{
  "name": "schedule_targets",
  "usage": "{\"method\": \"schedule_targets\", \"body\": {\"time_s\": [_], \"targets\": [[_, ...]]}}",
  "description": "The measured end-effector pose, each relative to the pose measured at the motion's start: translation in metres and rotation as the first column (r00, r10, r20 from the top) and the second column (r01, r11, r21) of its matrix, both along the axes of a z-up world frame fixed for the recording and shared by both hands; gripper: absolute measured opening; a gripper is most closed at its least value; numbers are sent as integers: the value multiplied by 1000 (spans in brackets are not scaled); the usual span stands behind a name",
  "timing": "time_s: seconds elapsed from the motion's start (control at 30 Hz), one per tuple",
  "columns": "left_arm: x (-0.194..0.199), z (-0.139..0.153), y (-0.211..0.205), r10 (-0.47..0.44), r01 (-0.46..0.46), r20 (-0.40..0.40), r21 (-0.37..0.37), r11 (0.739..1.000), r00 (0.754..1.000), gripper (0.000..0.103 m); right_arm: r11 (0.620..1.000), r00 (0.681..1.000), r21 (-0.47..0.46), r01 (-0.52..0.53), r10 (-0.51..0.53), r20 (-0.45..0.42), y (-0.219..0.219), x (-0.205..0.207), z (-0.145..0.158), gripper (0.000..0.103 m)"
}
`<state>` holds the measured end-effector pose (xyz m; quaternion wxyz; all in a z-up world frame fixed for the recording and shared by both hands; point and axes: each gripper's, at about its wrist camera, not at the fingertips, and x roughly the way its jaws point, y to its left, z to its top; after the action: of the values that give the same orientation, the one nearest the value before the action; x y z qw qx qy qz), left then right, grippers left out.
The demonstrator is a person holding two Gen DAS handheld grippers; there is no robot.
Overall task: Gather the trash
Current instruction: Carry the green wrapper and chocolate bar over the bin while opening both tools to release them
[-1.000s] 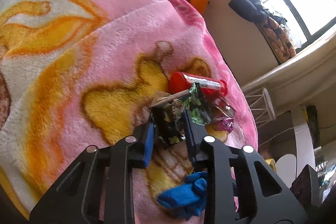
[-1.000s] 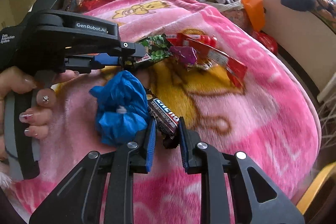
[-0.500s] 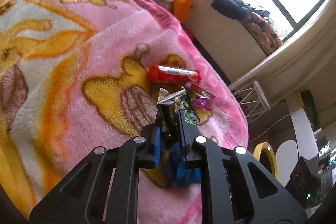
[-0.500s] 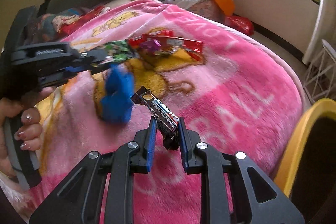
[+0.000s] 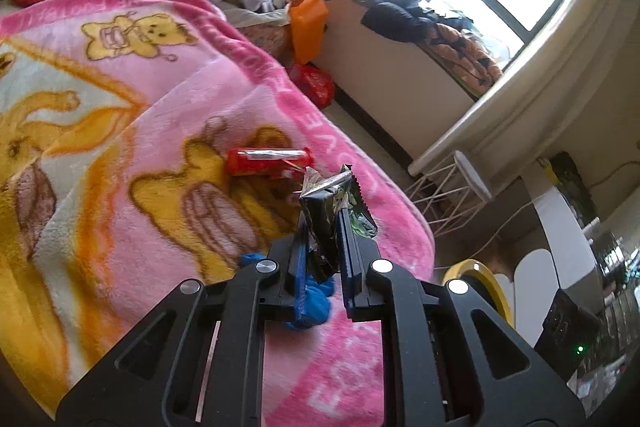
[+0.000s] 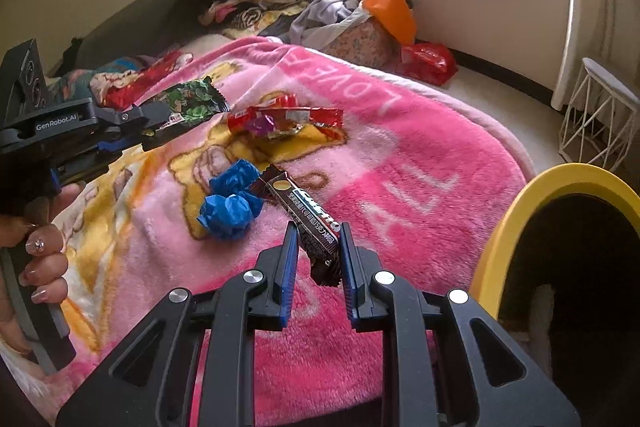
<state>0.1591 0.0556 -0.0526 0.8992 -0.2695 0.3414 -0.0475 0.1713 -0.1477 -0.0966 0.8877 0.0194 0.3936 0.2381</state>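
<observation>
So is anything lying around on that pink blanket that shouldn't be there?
Yes. Litter sits on the pink blanket: a heap of red wrappers near the middle and a crumpled blue wad closer in. Both belong in the bin, like the wrappers already gripped.

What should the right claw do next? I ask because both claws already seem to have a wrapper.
Probably carry it over the yellow-rimmed bin and let go. The right claw is shut on the brown snack wrapper, lifted off the pink blanket, and the bin's opening is close at the right.
</observation>
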Motion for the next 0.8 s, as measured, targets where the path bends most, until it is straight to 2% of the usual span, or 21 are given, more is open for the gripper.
{"method": "schedule_targets", "body": {"time_s": [0.8], "targets": [[-16, 29, -70, -156, 153, 64, 46, 987, 986, 10, 987, 985, 63, 146, -151, 78, -61, -27, 35, 19]]}}
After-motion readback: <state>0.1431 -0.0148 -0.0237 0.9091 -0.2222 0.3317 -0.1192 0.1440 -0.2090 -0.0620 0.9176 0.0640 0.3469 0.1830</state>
